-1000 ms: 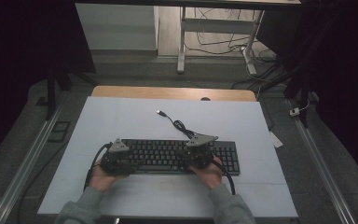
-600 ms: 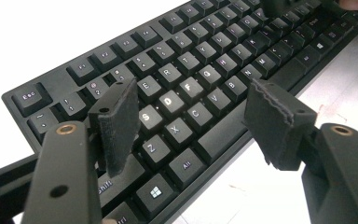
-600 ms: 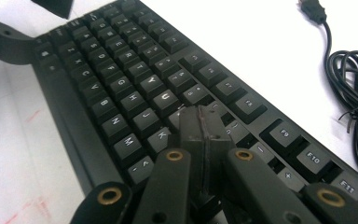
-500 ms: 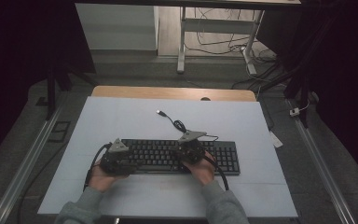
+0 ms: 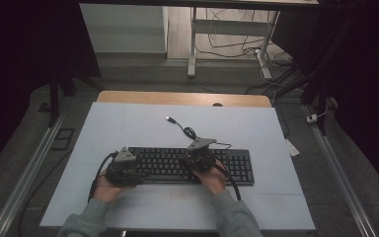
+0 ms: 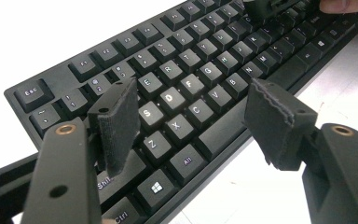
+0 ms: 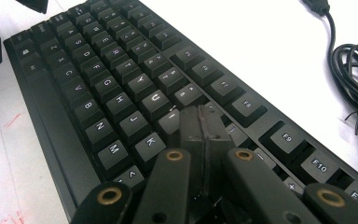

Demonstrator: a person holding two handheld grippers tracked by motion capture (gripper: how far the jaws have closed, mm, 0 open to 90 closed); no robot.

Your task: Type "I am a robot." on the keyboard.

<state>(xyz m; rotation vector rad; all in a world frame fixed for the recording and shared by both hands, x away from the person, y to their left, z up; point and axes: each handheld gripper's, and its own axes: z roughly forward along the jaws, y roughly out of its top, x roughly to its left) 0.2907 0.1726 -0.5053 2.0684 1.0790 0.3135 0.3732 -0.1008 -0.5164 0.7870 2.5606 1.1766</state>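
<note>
Across the pale table (image 5: 128, 123), the closed right gripper (image 5: 197, 155) had shifted leftward along the keyboard (image 5: 237, 165); the left gripper (image 5: 123, 165) stayed spread.

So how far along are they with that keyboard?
Done: the keyboard lies flat on the white mat, its cable unplugged behind it. In hand: the right gripper, jaws shut, points down at the keys around I and O, apparently pressing them. The left gripper hovers open over the left letter keys. How much typing remains can't be told.

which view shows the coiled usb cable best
The high view: the whole cable lies on the table behind the keyboard, plug included. The right gripper view shows only part of its coil; the left gripper view looks elsewhere.
</note>
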